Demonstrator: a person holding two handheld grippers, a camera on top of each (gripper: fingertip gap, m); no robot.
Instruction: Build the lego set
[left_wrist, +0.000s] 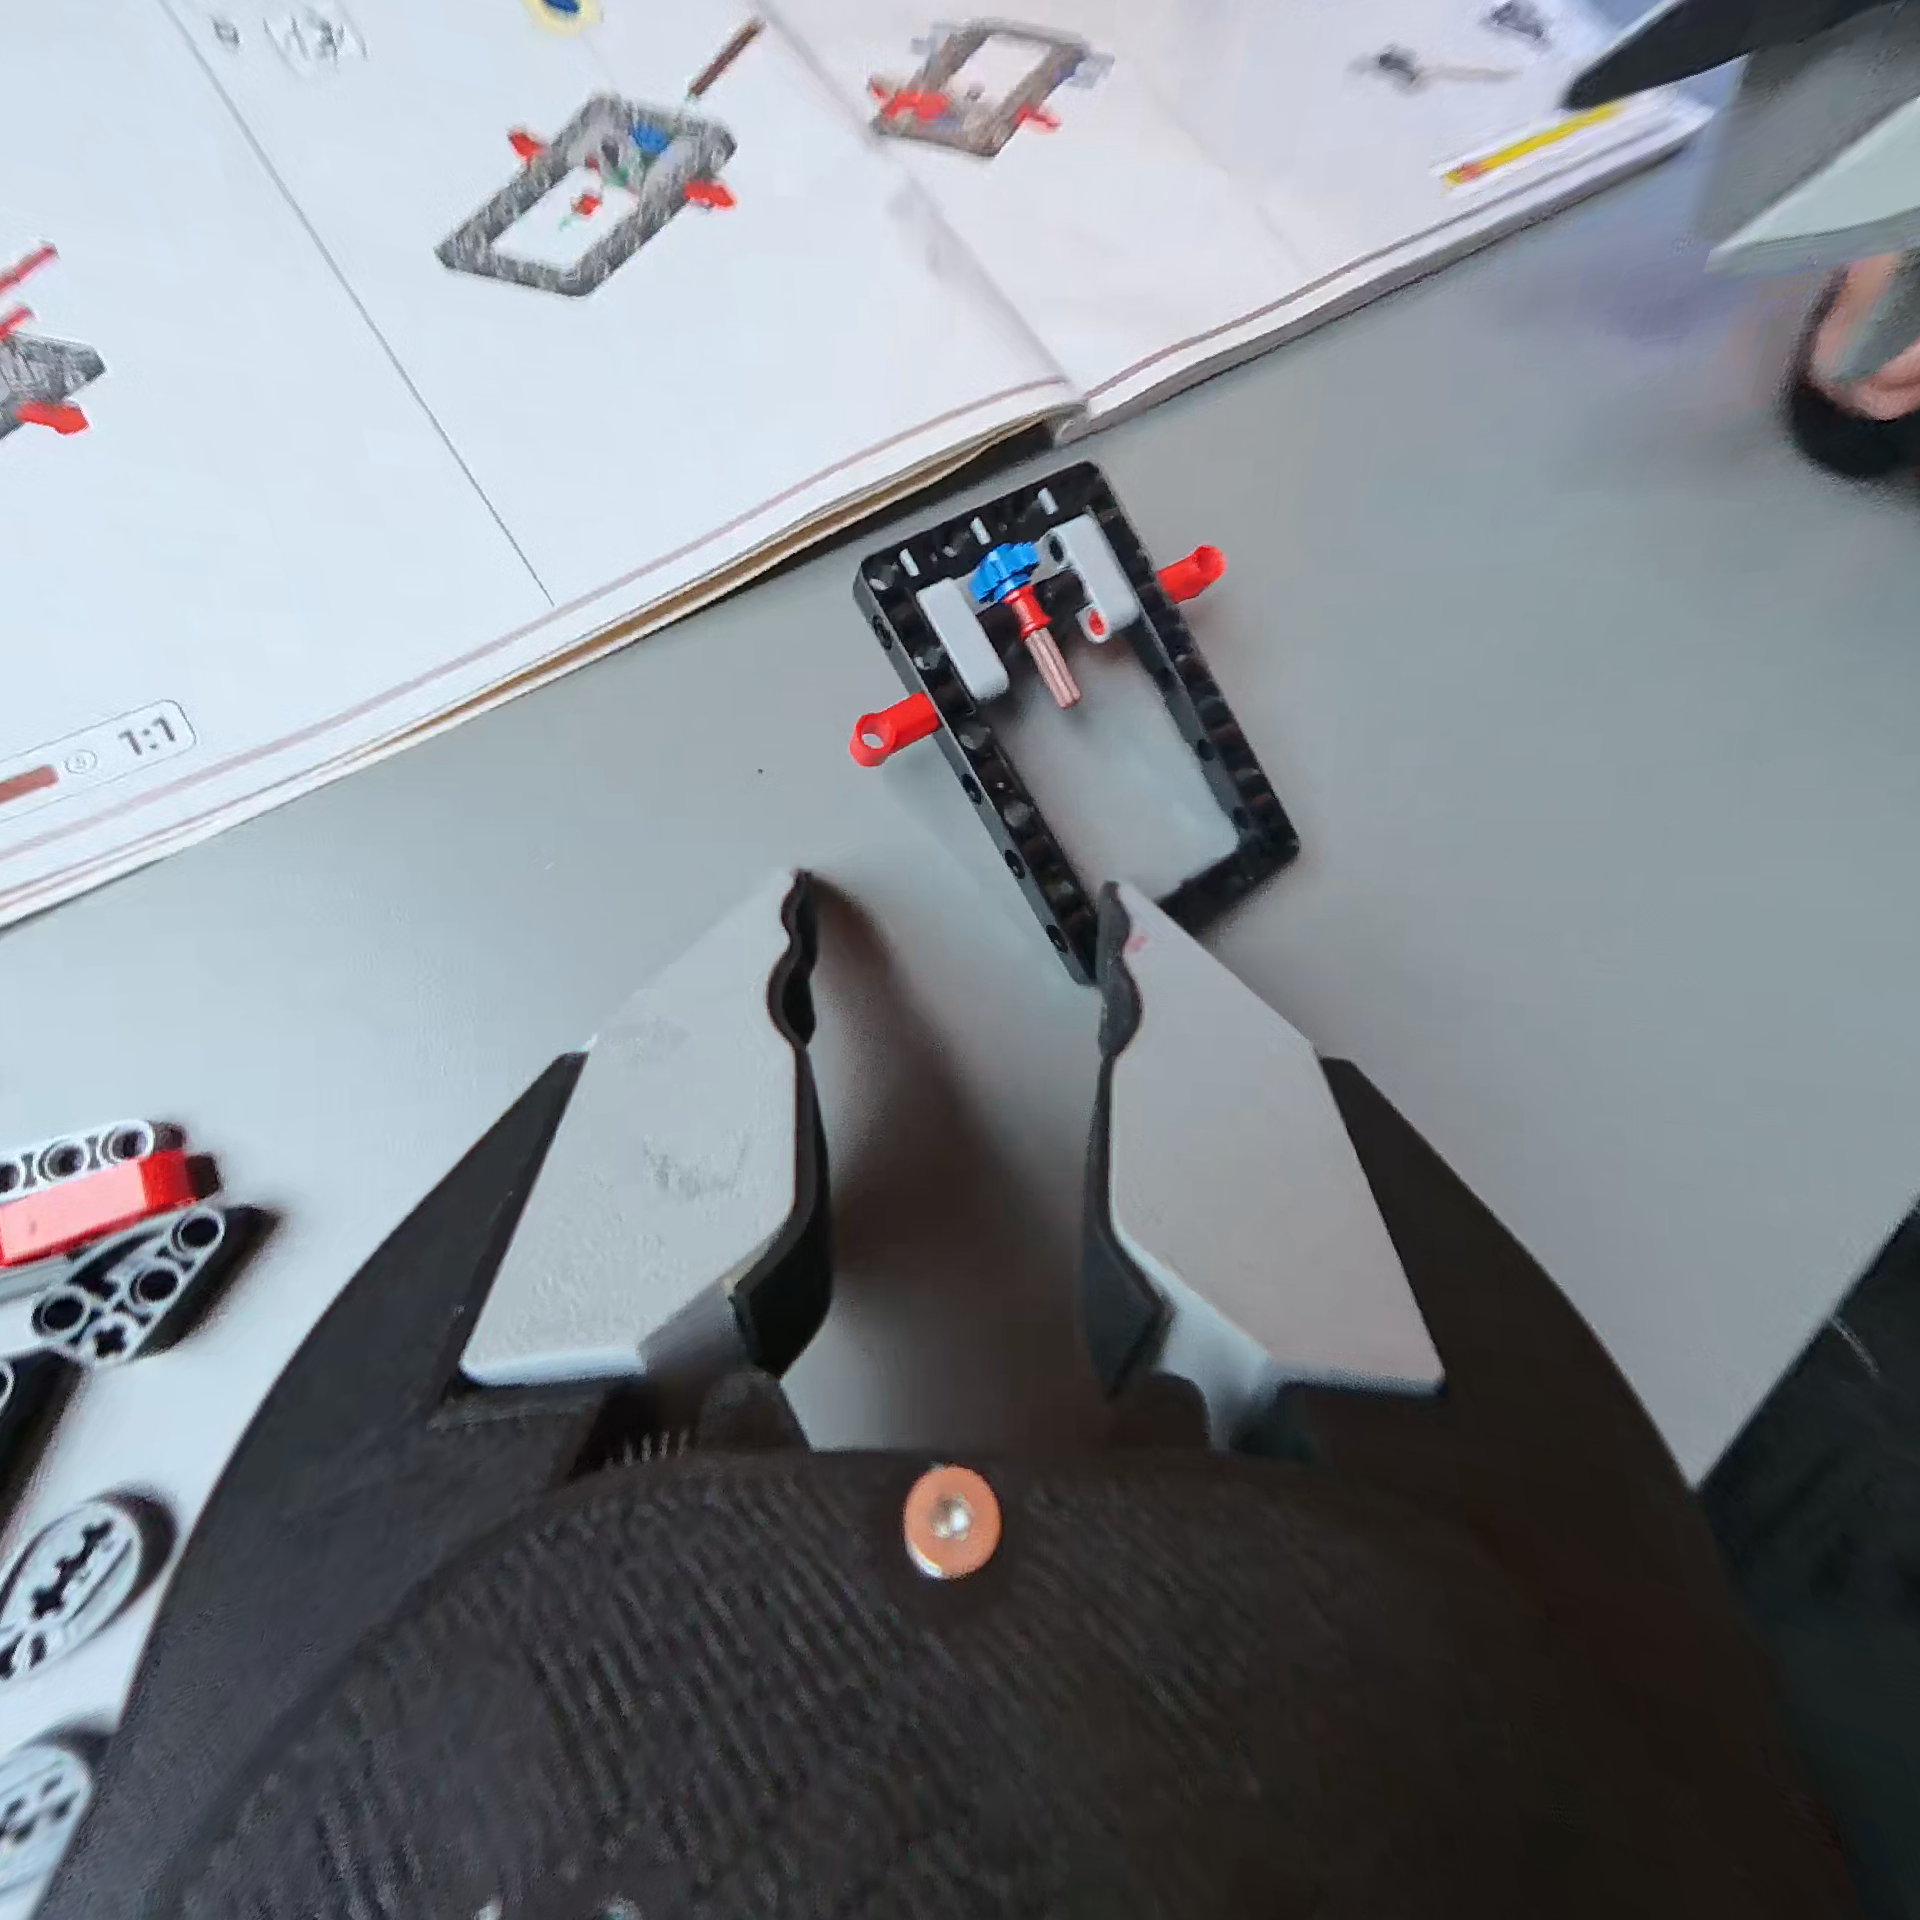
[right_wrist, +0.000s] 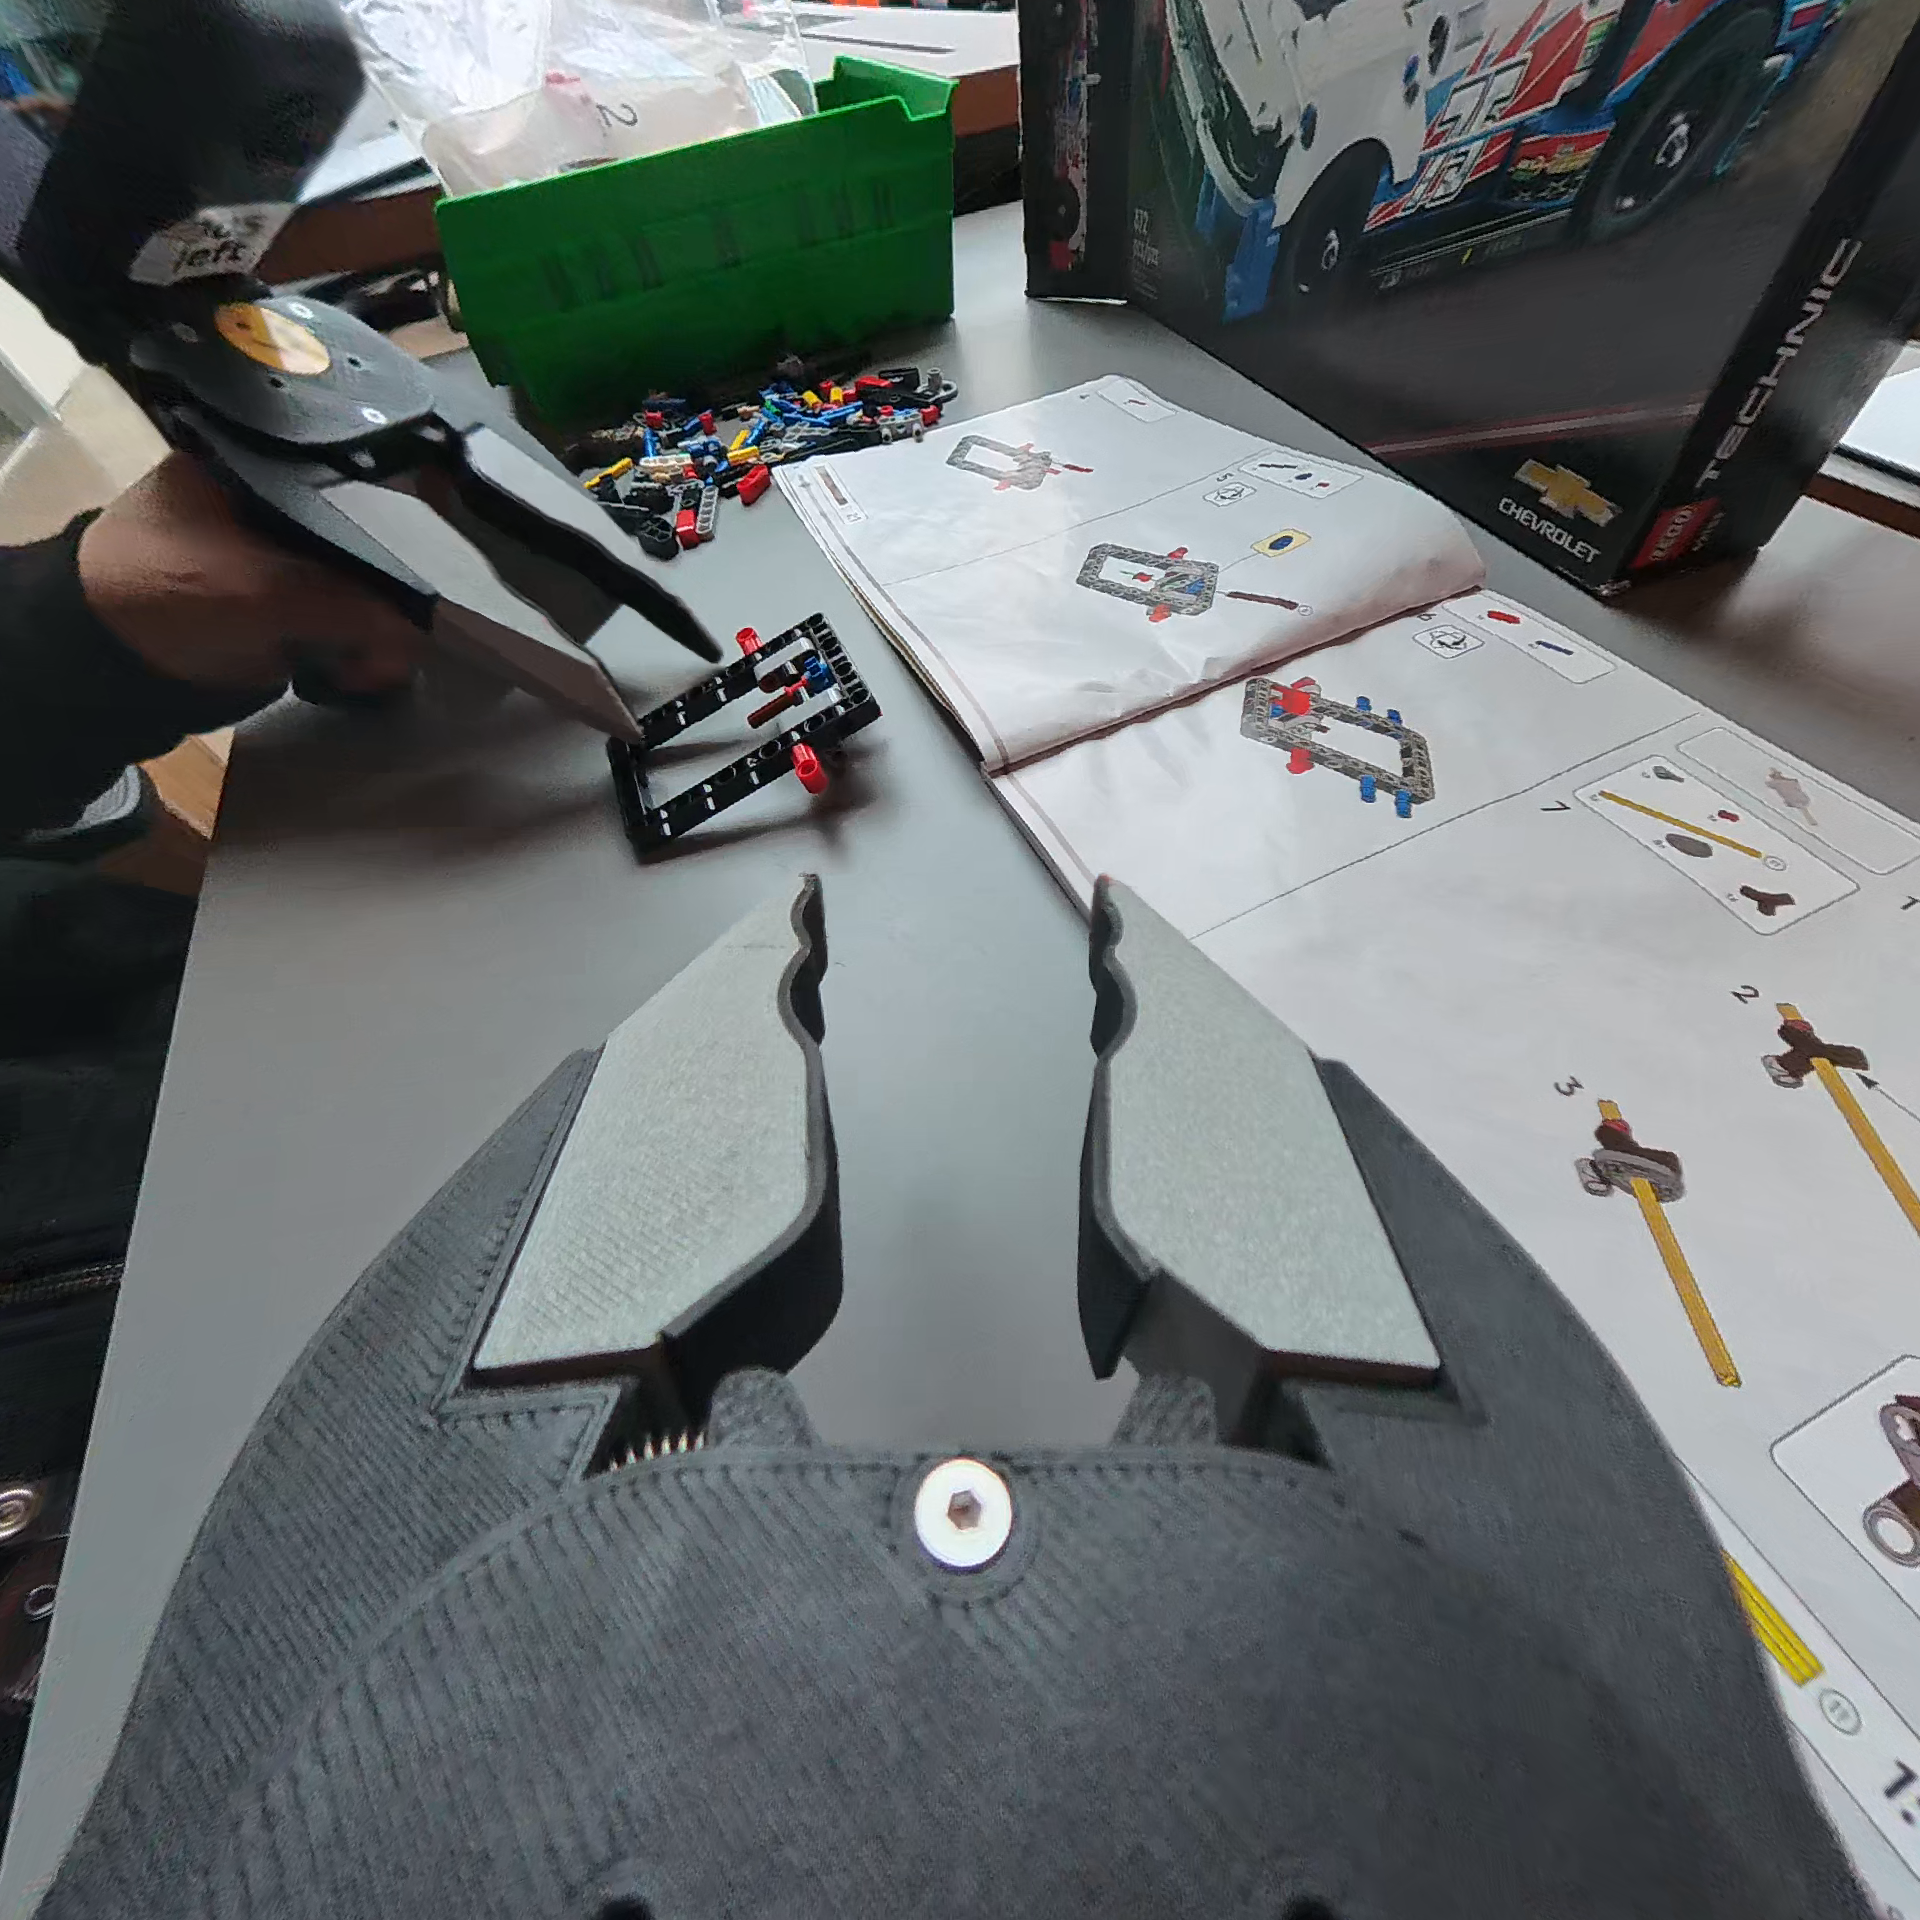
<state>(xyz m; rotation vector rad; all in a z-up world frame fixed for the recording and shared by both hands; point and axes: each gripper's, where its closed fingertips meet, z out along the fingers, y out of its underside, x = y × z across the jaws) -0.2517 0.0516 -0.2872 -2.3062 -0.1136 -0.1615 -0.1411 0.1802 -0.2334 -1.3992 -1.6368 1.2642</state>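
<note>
A black rectangular lego frame (left_wrist: 1236, 727) lies flat on the grey table. It carries two grey beams, a blue gear, a brown axle and a red pin on each long side. It also shows in the right wrist view (right_wrist: 717, 774). My left gripper (left_wrist: 956, 904) is open and empty, its fingertips at the frame's near corner; it shows from the side in the right wrist view (right_wrist: 675, 691). My right gripper (right_wrist: 956, 899) is open and empty, above the bare table, short of the frame.
An open instruction booklet (right_wrist: 1351, 831) lies right of the frame (left_wrist: 520, 416). A pile of small loose parts (right_wrist: 758, 436) lies before a green bin (right_wrist: 707, 260). The set's box (right_wrist: 1507, 260) stands at the back right. Loose beams and wheels (left_wrist: 94, 1268) lie at the left.
</note>
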